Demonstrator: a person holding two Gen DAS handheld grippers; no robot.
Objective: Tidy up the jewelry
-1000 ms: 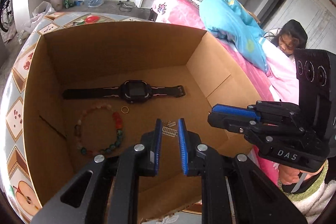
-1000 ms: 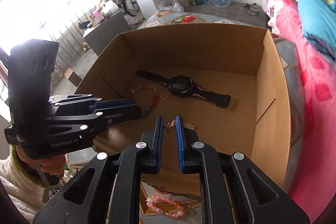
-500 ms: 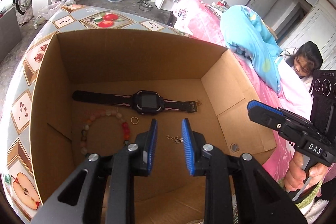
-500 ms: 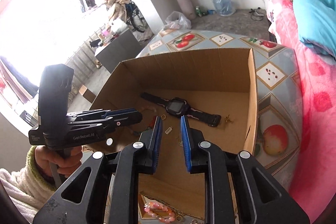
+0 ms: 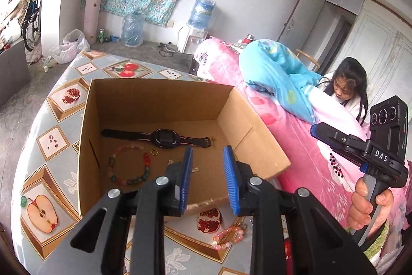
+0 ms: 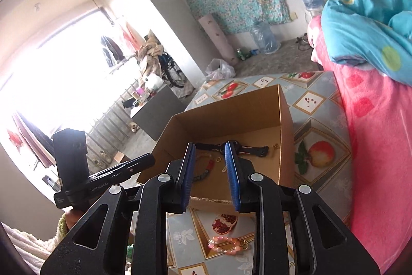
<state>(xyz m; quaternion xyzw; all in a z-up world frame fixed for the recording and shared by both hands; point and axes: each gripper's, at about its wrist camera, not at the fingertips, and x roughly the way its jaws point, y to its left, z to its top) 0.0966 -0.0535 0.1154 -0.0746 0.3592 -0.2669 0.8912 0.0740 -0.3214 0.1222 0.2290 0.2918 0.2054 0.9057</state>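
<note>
An open cardboard box (image 5: 159, 105) holds a black watch (image 5: 161, 138), a multicoloured bead bracelet (image 5: 128, 164), a gold ring (image 5: 154, 152), a small silver piece (image 5: 195, 169) and a tiny gold charm (image 5: 213, 138). My left gripper (image 5: 208, 150) hangs open above the box's near edge with nothing between its blue pads. My right gripper (image 6: 210, 146) is behind the near wall of the box (image 6: 231, 107); its jaws are opening and are empty. A pink bead bracelet (image 6: 226, 245) lies on the table outside the box, beneath both grippers.
The box stands on a table under a fruit-patterned cloth (image 5: 51, 146). A bed with a pink blanket (image 5: 296, 146) borders the table's right side, and a person (image 5: 347, 84) lies on it. The right gripper (image 5: 324, 132) is held out over the bed.
Both grippers let go of small jewellery pieces, which now lie on the box floor. Both have pulled back and up out of the box, with their jaws wider.
</note>
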